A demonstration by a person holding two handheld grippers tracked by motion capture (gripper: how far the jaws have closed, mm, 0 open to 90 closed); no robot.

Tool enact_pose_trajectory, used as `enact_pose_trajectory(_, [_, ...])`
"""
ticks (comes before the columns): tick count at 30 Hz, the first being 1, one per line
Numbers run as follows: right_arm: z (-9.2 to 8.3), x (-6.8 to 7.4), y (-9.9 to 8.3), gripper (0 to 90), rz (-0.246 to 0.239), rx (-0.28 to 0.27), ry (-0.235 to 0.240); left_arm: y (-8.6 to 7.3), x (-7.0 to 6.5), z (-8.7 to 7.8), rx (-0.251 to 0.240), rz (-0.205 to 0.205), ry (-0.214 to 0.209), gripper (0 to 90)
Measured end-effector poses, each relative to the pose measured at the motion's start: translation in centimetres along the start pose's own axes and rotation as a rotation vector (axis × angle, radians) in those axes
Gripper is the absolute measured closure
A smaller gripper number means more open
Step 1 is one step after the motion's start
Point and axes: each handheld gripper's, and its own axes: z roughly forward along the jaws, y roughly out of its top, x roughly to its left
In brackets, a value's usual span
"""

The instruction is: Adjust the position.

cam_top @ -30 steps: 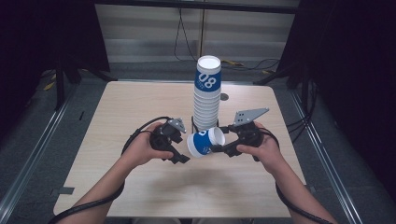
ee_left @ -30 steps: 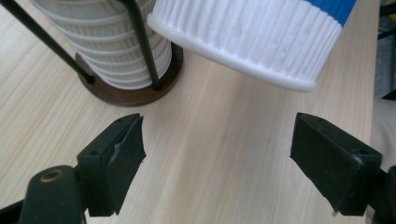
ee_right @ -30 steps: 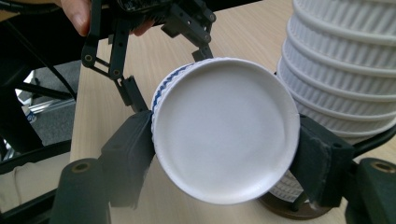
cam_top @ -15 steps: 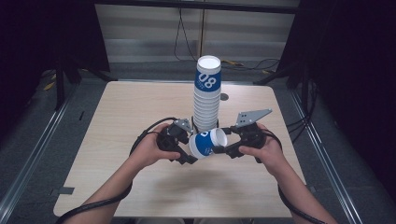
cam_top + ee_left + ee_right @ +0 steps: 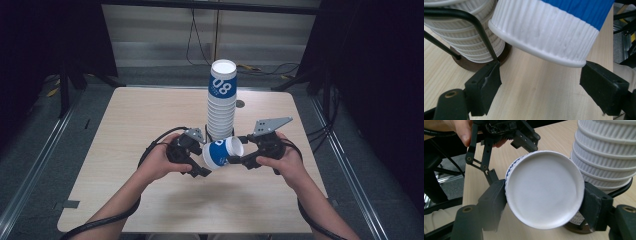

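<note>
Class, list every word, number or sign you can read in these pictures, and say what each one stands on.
"08": white numerals on the blue band of the top cup of the tall stack of cups.
Print on the blue band of the tilted cup clamped in the right gripper: too blurred to read.
Nothing else legible.

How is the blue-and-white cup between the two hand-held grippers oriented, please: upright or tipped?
Tipped on its side: the cup lies level above the table, its base facing the right hand-held gripper.
</note>
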Motion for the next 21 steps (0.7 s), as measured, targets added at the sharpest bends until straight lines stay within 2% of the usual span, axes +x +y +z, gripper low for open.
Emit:
enact_pose_trajectory(5, [0.04,0.09,-0.13,27.8,0.002,-0.005,-0.004,-0.08,-0.03,0.18,-0.032,-0.013,-0.020,16.9])
enact_pose_trajectory(11, [-0.03,0.10,-0.25,27.7,0.014,-0.019,0.003,-0.19,-0.08,0.36,-0.036,-0.021,-0.016,16.8])
enact_pose_trajectory(14, [-0.10,0.11,-0.28,27.7,0.021,-0.024,0.006,-0.29,0.07,0.40,-0.060,-0.020,-0.007,16.7])
enact_pose_trajectory(16, [-0.08,0.08,-0.37,27.7,0.024,-0.027,0.011,-0.39,0.08,0.47,-0.074,-0.034,-0.008,16.0])
enact_pose_trajectory(21, [0.08,0.02,-0.70,27.8,0.039,-0.023,0.015,-0.47,0.20,0.43,-0.082,-0.023,-0.004,15.9])
